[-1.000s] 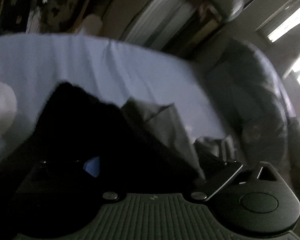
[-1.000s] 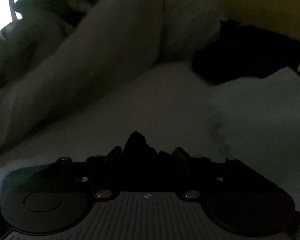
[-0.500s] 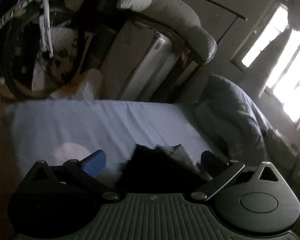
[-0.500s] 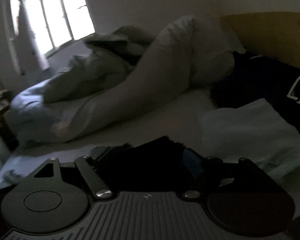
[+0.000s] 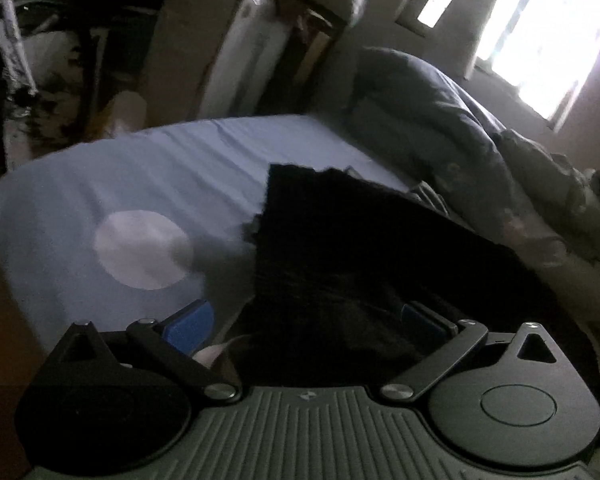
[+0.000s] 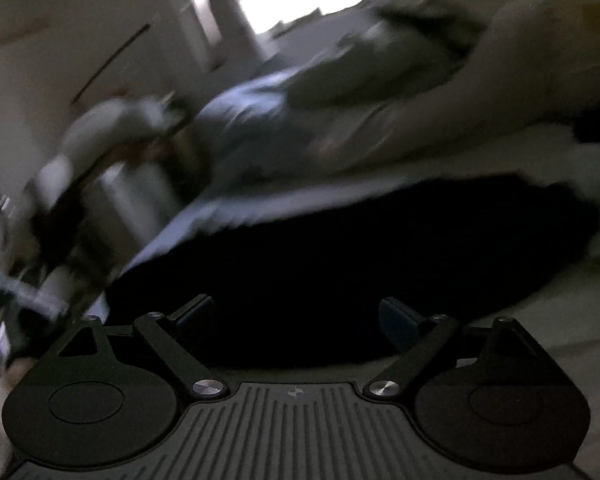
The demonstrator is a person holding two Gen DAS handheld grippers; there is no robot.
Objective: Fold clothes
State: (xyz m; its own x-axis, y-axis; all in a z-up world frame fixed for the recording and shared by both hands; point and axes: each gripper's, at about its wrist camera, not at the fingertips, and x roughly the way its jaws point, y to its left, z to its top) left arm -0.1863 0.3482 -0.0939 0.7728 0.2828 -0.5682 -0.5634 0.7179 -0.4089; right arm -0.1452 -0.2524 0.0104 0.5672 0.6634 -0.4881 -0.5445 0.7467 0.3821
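Black garment [image 5: 364,264] lies on bed beyond both wide-spread claws.

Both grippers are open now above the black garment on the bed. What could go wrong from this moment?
1. The black garment lies partly on the grey blanket, so a grasp there might pinch both.
2. The right gripper has just been opening its jaws; the pads stand apart and nothing is pressed, and its blurred view could spoil the aim.
3. The left gripper is open near the blue sheet; it may catch the sheet.
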